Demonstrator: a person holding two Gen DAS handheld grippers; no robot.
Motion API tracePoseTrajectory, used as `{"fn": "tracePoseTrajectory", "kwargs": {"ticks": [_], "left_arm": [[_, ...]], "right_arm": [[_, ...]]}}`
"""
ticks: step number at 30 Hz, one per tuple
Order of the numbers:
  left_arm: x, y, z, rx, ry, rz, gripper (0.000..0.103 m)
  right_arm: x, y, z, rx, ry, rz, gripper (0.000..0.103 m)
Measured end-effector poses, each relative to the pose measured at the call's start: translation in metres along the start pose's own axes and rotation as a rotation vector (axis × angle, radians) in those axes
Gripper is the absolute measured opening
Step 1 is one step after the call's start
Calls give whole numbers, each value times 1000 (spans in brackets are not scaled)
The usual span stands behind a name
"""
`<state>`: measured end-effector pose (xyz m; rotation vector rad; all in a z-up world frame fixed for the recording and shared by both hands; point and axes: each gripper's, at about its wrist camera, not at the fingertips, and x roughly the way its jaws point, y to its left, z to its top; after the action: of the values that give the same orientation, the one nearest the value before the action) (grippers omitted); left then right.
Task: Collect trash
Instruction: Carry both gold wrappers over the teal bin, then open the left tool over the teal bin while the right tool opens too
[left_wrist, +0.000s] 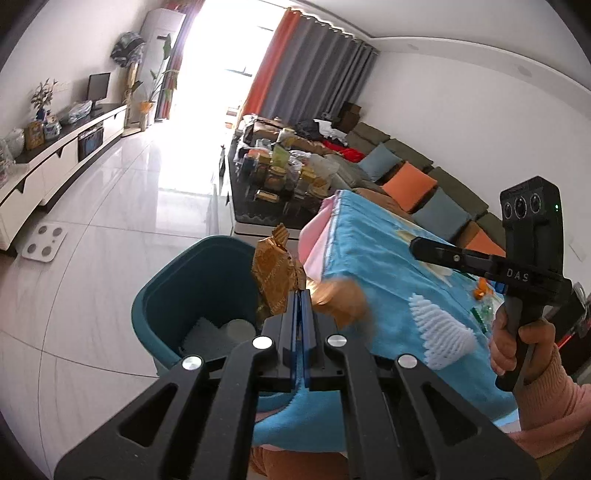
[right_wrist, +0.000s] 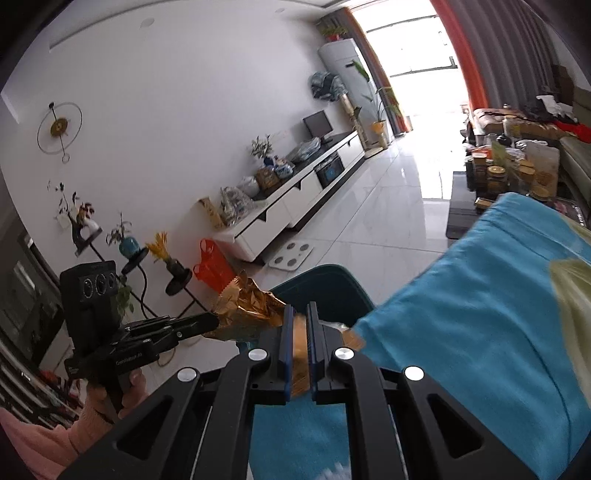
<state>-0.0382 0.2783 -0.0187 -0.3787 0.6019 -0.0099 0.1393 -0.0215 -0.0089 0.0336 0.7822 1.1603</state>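
Left claw (left_wrist: 303, 299) pinched tight on a crumpled gold wrapper (left_wrist: 273, 277), carried out past the table's blue cloth (left_wrist: 369, 266) so it hangs above the open teal bin (left_wrist: 162, 295) — likely so a release drops it straight in. White scraps already lie at the bin's bottom.

Right claw (right_wrist: 298, 317) clamped on a second gold wrapper (right_wrist: 299, 354) (a flat strip between the pads), at the table edge, bin just beyond — probably next to go in.
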Motion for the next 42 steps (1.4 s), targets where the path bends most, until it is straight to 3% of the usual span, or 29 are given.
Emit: {"fn": "tracePoseTrajectory", "kwargs": {"ticks": [8, 21, 24, 28, 33, 42], "left_arm": [[15, 20, -5, -51, 31, 28, 2], [48, 42, -15, -84, 107, 60, 2], [59, 48, -17, -93, 134, 79, 10], [69, 53, -20, -109, 149, 111, 33], [63, 42, -17, -95, 123, 112, 35], [42, -22, -11, 47, 46, 42, 44]], "right_arm": [[48, 5, 2, 9, 76, -14, 6], [38, -6, 0, 54, 72, -26, 9], [31, -12, -1, 69, 63, -31, 9], [18, -19, -4, 83, 46, -45, 13], [-2, -30, -9, 108, 23, -65, 18], [-39, -45, -24, 134, -35, -99, 21]]}}
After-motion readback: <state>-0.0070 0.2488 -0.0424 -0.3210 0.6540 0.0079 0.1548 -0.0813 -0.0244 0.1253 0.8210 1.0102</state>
